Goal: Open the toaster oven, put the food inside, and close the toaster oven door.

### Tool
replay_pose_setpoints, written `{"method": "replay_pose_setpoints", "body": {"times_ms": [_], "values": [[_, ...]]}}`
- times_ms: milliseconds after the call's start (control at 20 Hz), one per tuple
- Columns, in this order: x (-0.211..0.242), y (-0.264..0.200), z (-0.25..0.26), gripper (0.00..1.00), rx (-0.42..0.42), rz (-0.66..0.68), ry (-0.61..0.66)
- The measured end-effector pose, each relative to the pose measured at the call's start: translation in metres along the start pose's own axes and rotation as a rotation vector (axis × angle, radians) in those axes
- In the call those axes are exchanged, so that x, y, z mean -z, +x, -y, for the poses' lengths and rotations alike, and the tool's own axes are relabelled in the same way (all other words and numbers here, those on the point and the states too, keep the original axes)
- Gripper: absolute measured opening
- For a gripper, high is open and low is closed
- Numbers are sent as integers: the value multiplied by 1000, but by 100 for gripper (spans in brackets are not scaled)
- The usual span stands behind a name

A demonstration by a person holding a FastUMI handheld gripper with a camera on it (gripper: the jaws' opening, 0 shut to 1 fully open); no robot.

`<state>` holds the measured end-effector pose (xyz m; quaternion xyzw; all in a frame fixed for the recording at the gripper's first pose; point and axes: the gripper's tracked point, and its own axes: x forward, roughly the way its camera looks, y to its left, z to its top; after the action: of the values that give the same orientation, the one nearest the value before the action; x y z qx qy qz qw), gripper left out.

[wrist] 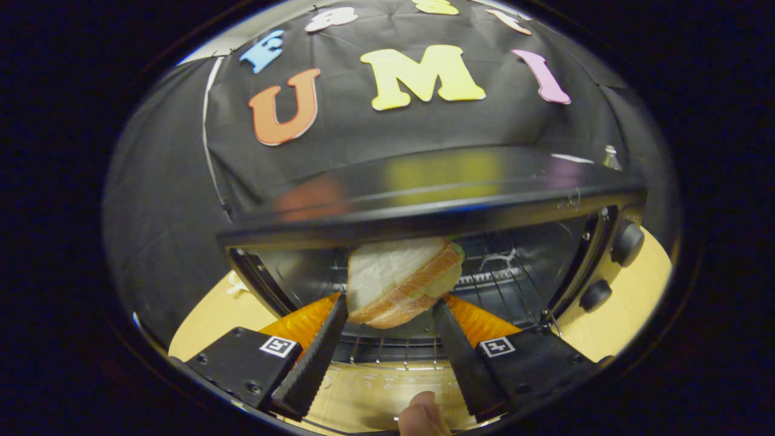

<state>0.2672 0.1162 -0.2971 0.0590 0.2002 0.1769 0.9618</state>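
Between the black serrated fingers of the hand-held gripper, clenched on it, sits the white-bread sandwich. Directly ahead, the black toaster oven stands open on the wooden tabletop, wire rack just beyond.

The sandwich, white bread with a toasted crust and pale filling, sits tilted and pinched between the gripper fingers at the oven mouth. The black toaster oven is open, wire rack showing, with two knobs on its right.
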Motion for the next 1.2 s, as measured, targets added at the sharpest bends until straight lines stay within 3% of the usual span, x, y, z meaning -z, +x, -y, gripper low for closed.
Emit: {"method": "replay_pose_setpoints", "body": {"times_ms": [150,500,650,950,1200], "values": [[8,-4,1,100,10,-33,-26],[58,-40,15,100,132,-155,-214],[83,-52,4,100,125,-228,-211],[101,-103,-5,100,174,-177,-247],[121,-138,10,100,288,-141,-280]]}}
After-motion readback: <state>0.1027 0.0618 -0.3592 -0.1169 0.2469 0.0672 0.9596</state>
